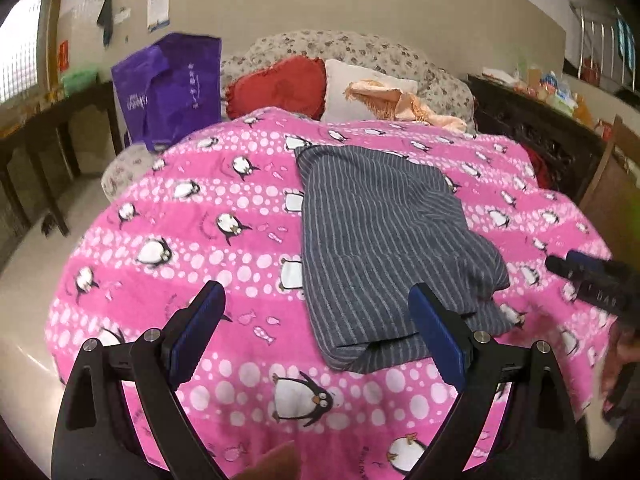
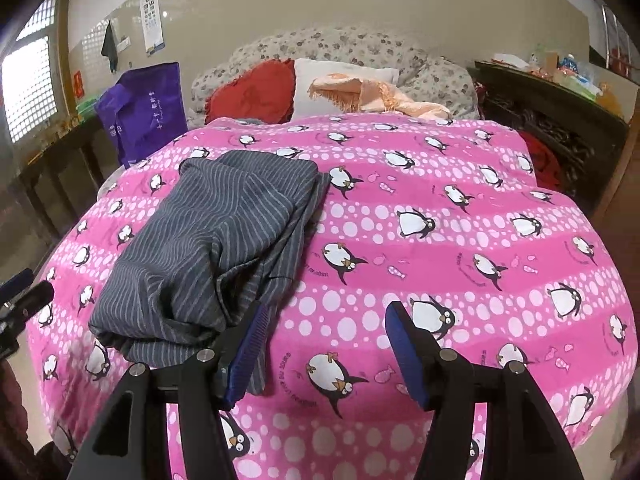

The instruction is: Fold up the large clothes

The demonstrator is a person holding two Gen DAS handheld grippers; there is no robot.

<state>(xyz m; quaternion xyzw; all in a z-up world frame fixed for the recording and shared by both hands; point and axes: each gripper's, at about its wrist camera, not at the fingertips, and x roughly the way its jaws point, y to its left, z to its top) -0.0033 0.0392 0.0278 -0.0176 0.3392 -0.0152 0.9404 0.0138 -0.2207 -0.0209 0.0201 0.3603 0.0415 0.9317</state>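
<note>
A grey striped garment [image 1: 384,248] lies folded into a long bundle on the pink penguin blanket [image 1: 180,240]. In the right wrist view the garment [image 2: 208,248] lies left of centre on the blanket [image 2: 460,240]. My left gripper [image 1: 318,320] is open and empty, held above the blanket near the garment's near end. My right gripper [image 2: 326,328] is open and empty, just right of the garment's near edge. The right gripper also shows at the right edge of the left wrist view [image 1: 588,276].
A red cushion [image 1: 276,88], a white pillow [image 1: 360,92] and a peach scarf [image 1: 400,104] lie at the bed's head. A purple bag [image 1: 168,88] stands at the left by a dark table [image 1: 48,128]. A dark cabinet [image 1: 540,132] stands at the right.
</note>
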